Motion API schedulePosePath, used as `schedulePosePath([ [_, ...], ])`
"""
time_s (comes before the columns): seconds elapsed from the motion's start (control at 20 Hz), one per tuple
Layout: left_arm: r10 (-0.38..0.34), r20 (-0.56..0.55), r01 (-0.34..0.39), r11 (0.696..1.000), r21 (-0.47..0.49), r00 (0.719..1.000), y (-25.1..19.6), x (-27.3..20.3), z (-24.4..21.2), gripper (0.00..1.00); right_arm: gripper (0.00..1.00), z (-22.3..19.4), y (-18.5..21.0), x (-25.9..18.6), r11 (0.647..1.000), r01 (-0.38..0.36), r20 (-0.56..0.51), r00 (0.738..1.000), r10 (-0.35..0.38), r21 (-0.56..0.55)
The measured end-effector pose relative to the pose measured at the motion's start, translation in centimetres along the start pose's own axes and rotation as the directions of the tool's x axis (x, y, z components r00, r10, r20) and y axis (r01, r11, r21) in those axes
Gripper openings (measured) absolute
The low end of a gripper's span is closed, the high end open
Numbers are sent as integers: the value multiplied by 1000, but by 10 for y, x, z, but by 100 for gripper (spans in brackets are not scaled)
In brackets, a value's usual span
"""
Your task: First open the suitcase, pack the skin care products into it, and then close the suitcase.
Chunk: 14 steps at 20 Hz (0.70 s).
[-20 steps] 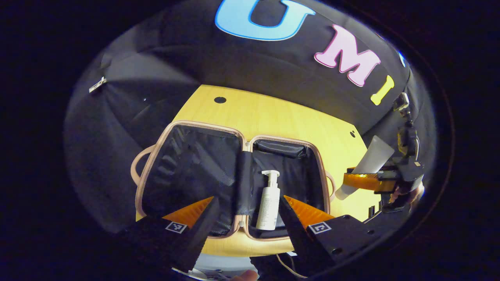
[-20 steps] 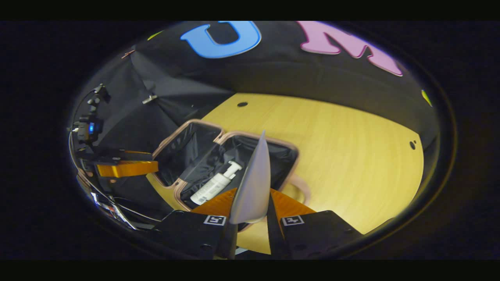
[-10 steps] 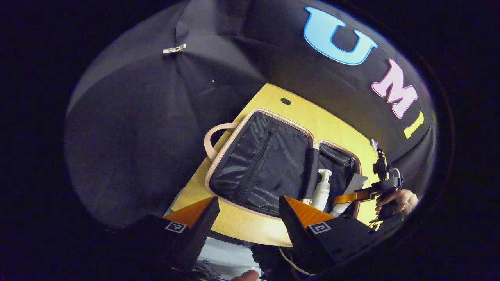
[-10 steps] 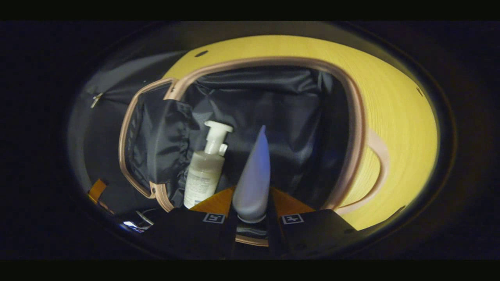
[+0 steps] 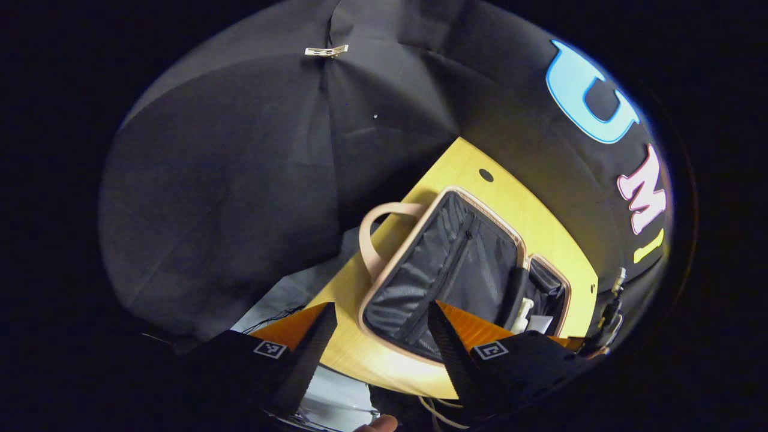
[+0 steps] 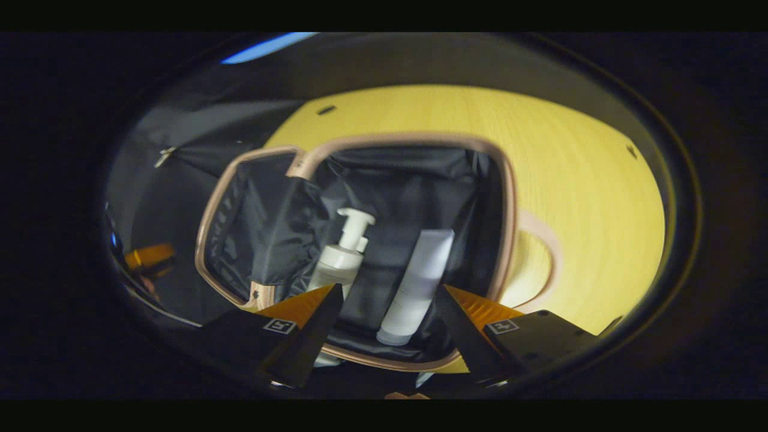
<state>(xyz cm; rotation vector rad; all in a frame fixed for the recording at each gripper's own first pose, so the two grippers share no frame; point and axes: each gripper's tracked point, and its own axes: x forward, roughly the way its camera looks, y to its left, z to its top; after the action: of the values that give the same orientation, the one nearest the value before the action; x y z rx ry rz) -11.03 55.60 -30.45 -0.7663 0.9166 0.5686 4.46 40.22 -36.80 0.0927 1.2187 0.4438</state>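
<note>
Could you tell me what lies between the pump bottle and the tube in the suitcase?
Only bare black lining separates pump bottle and tube, in the right gripper view.

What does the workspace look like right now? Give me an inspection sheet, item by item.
Surface: yellow wooden table with small dark holes.
Job's things: suitcase lies open on the table; pump bottle and tube lie side by side in one half; the other half holds nothing that can be seen.
Clutter: nothing seen.
Grippers: right hand-held gripper open above the tube, holding nothing; left hand-held gripper open, near the table's edge, holding nothing.
Cables: thin cable below the left hand-held gripper.
Surroundings: black cloth wall behind the table.
</note>
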Motion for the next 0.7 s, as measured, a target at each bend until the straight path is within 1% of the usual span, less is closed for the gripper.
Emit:
schedulePosePath([
  [0.05,-2,6,3,1000,-26,1000,1,9,17,97,98,15,8,-23,998,-35,98,994,40,-55],
  [0.1,-8,3,8,999,-41,1000,0,21,28,97,98,24,10,-39,995,-47,149,987,61,-91],
  [0.15,0,-8,-1,1000,-28,1000,1,36,41,97,98,31,8,-59,991,-55,195,978,78,-121],
  [0.2,52,-36,-52,998,22,998,12,60,55,97,98,36,4,-77,991,-61,232,969,89,-122],
  [0.25,68,-63,-65,996,55,996,13,75,60,97,98,37,0,-87,992,-65,252,963,92,-112],
  [0.35,104,-116,-96,992,77,988,25,105,70,97,98,35,-17,-96,994,-39,272,960,65,-98],
  [0.45,170,-173,-157,984,82,970,39,126,65,97,98,30,-31,-100,995,-11,280,959,39,-102],
  [0.5,191,-183,-179,981,80,964,45,136,65,97,98,27,-40,-97,994,13,277,961,18,-110],
  [0.55,205,-204,-191,978,85,957,51,145,62,96,98,22,-48,-95,994,32,270,963,-2,-108],
  [0.6,214,-237,-197,976,93,948,55,152,54,100,98,19,-48,-93,995,37,262,965,-11,-96],
  [0.65,173,-284,-152,984,92,943,50,158,43,74,98,18,-47,-94,996,28,262,965,-4,-86],
  [0.7,158,-285,-140,987,83,945,42,168,40,48,98,19,-45,-95,997,19,265,964,2,-77],
])
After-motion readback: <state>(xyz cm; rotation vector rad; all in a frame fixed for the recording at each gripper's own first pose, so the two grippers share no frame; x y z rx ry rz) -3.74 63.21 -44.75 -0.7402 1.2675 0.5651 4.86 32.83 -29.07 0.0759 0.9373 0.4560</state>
